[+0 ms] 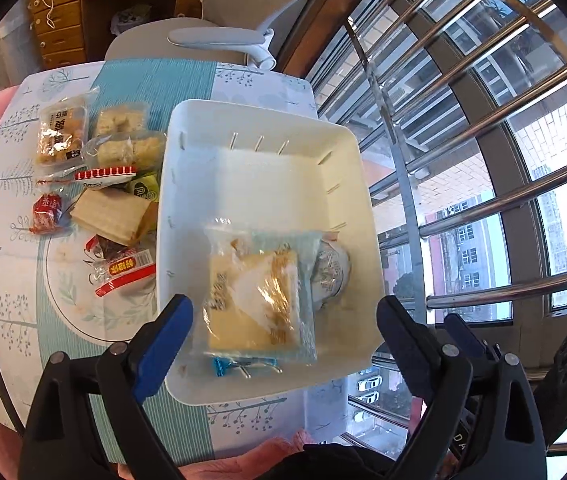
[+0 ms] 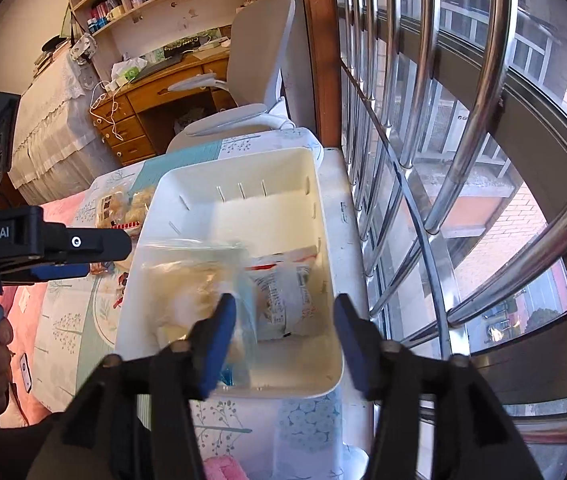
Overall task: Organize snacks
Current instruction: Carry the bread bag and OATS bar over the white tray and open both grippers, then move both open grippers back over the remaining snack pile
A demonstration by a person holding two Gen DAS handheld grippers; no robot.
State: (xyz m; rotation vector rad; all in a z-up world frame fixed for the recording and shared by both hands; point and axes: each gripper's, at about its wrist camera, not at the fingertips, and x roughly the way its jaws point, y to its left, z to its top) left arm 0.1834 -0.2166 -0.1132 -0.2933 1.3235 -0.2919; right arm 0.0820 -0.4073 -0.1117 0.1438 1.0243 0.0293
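Note:
A white plastic basket (image 1: 267,120) (image 2: 243,164) stands on the patterned tablecloth by the window. Inside it lie a clear-wrapped bread slice packet (image 1: 255,300) (image 2: 195,292), a round white snack pack (image 1: 329,272) (image 2: 283,300) and a small blue candy (image 1: 223,366). My left gripper (image 1: 283,324) hangs open over the basket's near end, its fingers wide on either side of the bread packet without touching it. My right gripper (image 2: 285,338) is open too, above the same corner, with the bread packet blurred beside its left finger (image 2: 219,336).
Several loose snacks lie left of the basket: cake packets (image 1: 63,136), a wafer pack (image 1: 111,216), a red candy (image 1: 45,212), a red-yellow packet (image 1: 123,272). A grey chair (image 1: 219,36) stands behind the table. Steel window bars (image 1: 483,120) run close on the right.

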